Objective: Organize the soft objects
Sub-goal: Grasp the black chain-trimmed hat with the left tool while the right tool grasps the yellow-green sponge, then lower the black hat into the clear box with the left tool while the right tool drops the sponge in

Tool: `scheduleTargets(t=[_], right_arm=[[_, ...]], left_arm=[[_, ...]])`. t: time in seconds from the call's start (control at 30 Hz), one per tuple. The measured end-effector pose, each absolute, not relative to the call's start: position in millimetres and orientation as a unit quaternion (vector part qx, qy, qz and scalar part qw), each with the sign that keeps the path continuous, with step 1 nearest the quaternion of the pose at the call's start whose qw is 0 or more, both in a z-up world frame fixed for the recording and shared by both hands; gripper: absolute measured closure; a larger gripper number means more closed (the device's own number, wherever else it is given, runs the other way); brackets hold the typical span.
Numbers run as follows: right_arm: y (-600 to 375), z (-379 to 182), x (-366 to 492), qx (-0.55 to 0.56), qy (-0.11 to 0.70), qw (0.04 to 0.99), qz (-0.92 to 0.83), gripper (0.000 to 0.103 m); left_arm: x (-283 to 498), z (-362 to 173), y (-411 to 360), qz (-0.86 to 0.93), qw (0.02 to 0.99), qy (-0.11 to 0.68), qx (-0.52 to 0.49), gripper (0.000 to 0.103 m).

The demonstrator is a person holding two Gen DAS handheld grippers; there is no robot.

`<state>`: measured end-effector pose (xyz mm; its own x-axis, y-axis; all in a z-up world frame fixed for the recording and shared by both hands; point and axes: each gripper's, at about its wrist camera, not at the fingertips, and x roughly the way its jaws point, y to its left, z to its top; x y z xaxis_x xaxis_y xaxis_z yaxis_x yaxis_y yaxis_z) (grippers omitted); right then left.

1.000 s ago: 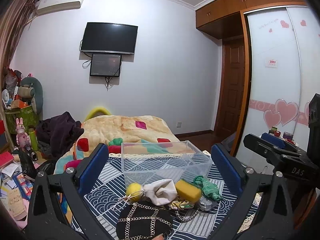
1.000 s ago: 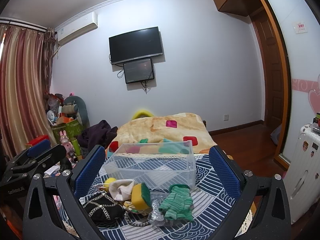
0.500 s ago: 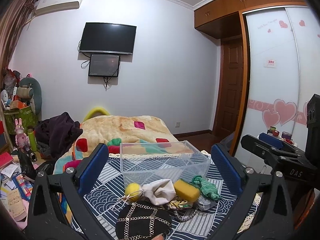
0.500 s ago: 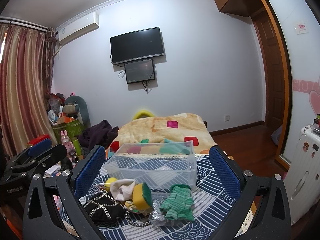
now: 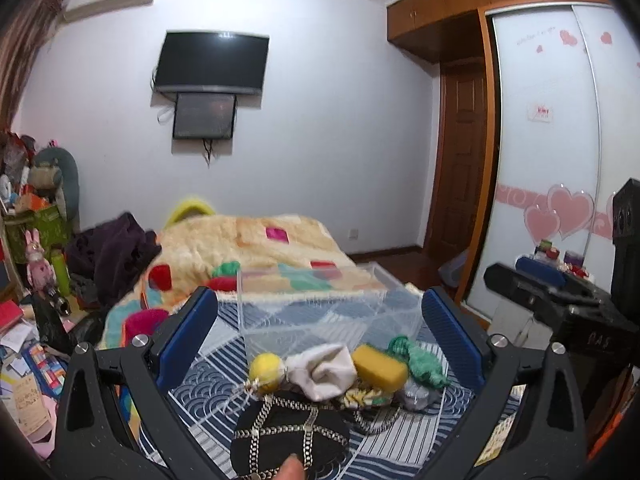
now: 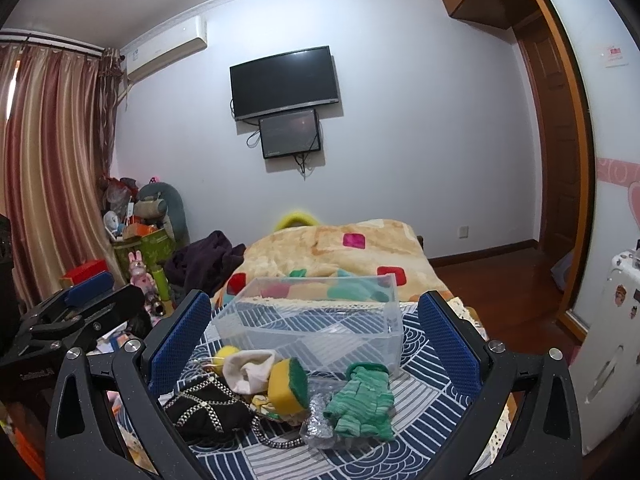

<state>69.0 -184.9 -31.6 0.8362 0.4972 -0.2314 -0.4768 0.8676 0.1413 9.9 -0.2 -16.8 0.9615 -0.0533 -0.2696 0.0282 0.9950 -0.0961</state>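
A clear plastic bin [image 5: 320, 308] [image 6: 316, 320] stands empty on a blue patterned cloth [image 6: 420, 412]. In front of it lie a yellow ball [image 5: 266, 366], a white sock [image 5: 322, 370] [image 6: 248, 368], a yellow-green sponge [image 5: 378, 368] [image 6: 288, 384], a green knitted glove [image 5: 416, 364] [image 6: 362, 400], a black chained pouch [image 5: 288, 436] [image 6: 206, 408] and a clear wrapper [image 6: 316, 420]. My left gripper [image 5: 320, 336] is open and empty above the pile. My right gripper [image 6: 314, 344] is open and empty, also above the pile.
A bed with a patchwork blanket [image 6: 336, 256] lies behind the bin. Clutter and toys [image 5: 36, 264] crowd the left floor. A wardrobe with heart stickers [image 5: 560, 200] and a white suitcase [image 6: 608, 344] stand to the right.
The left gripper has shifted slightly forward and down, with some blur. The right gripper has barely moved. The objects have not moved.
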Motion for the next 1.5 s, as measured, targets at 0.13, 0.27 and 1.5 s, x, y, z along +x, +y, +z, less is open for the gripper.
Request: scheduleTargets(t=[0.13,0.27,1.5], right_arm=[[-190.9,-42.1,83.7,0.050,0.157,0.956,0.243,0.000],[-200.8,-57.6,102.5,0.083,0.203,0.945,0.243,0.000],[-152.8,-97.7,118.1,0.032,0.292,0.909,0.294,0.071]], left_arm=[[27.1,-40.1,11.7,-0.042,0.978,0.192,-0.070,0.000],[43.5,-71.2,24.0,-0.045,0.962,0.253,-0.090,0.000],[15.5,-101.6,17.5,-0.051,0.950,0.299,-0.074,0.073]])
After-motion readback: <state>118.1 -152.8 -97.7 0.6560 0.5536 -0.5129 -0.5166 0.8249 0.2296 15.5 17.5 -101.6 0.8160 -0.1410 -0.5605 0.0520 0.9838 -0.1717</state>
